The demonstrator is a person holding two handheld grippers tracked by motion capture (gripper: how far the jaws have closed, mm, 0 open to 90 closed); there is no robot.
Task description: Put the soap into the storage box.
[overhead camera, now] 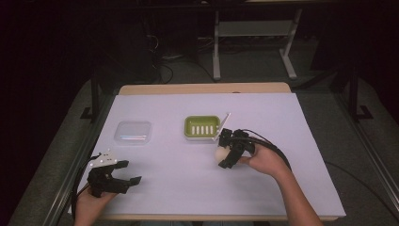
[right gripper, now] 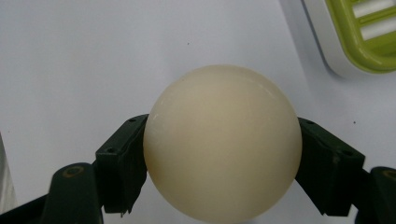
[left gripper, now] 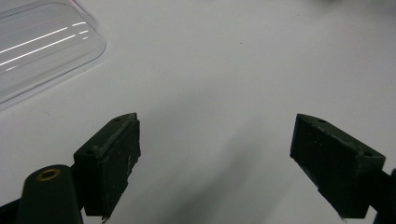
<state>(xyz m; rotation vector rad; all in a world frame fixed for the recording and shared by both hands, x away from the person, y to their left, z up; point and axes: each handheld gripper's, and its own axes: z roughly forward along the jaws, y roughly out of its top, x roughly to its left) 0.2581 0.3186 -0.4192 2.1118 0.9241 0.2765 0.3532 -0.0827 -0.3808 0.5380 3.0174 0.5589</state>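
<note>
A cream, rounded soap bar (right gripper: 223, 142) sits between the two black jaws of my right gripper (right gripper: 223, 161), which is shut on it. In the high view the soap (overhead camera: 219, 154) is just in front of the green slotted soap dish (overhead camera: 202, 126), with the right gripper (overhead camera: 225, 151) held by a hand at the table's middle. My left gripper (overhead camera: 126, 173) stands open near the front left of the table, with nothing between its fingers (left gripper: 112, 158). A clear plastic lid (overhead camera: 134, 132) lies beyond it, and the lid's corner (left gripper: 42, 51) lies above the left gripper's jaws.
A white sheet (overhead camera: 291, 141) covers the wooden table. A thin white stick (overhead camera: 223, 125) leans at the dish's right edge. Metal frame rails (overhead camera: 75, 160) run along both table sides. Beyond the far edge is a dark floor with cables and stand legs.
</note>
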